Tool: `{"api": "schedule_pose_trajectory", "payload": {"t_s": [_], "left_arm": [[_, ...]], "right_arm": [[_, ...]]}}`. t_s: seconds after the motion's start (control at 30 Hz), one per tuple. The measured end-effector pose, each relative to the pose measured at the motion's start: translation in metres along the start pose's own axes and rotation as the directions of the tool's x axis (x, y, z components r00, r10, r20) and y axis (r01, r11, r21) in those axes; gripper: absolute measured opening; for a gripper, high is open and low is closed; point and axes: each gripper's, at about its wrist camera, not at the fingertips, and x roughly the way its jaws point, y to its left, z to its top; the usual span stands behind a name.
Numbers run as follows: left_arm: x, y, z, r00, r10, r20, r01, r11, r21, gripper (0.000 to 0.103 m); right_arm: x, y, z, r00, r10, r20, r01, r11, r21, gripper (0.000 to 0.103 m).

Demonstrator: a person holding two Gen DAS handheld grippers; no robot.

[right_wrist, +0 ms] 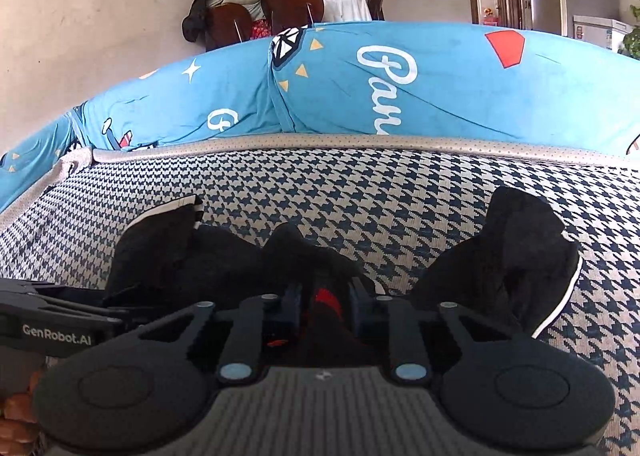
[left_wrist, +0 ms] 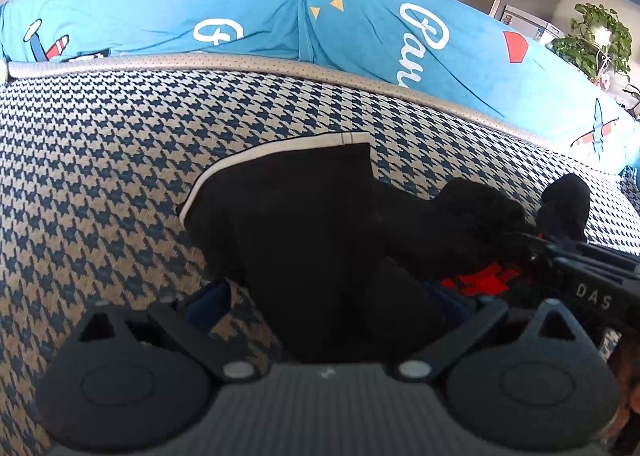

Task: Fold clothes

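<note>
Between the nearly closed fingers of the right gripper (right_wrist: pixel 325 306) sits a pinched ridge of the black garment with white-piped edges and a red print (right_wrist: pixel 224 256), so this tool has cloth clamped. Ahead of it and to either side the garment lies crumpled on the navy-and-beige houndstooth woven cover (right_wrist: pixel 360 192), one lobe rising off to its right, another to its left. The left gripper (left_wrist: pixel 328 320) has its fingers spread wide, black fabric lying between them; whether it grips anything I cannot tell. Beyond both tools rises a sky-blue printed cushion (right_wrist: pixel 440 96). My guess at the risk: the right tool holds a bunched wad, so pulling may drag several layers together and leave the fold lopsided, or the thick cloth may slip free.
</note>
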Motion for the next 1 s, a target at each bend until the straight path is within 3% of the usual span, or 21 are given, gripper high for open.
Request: {"api": "schedule_pose_trajectory", "payload": {"t_s": [0.17,0.37,0.63,1.0], "left_arm": [[-0.015,0.005,-0.016,1.0,0.0,0.011,0.0,1.0,-0.017,0.099],[-0.044,0.019,-0.037,0.997,-0.013,0.078,0.019,0.997,-0.073,0.1],[-0.077,0.033,-0.043,0.975,-0.021,0.222,0.045,0.993,-0.107,0.103],[-0.077,0.026,-0.046,0.96,-0.099,0.263,0.13,0.986,-0.101,0.103]], "right_arm": [[-0.033,0.021,-0.013,0.998,0.005,0.06,-0.006,1.0,0.012,0.02],[-0.07,0.049,-0.038,0.996,0.029,0.085,-0.029,1.0,-0.01,0.02],[-0.085,0.071,-0.066,0.997,0.03,0.076,-0.025,0.998,-0.063,0.02],[-0.094,0.091,-0.089,0.997,0.018,0.071,-0.009,0.992,-0.124,0.02]]}}
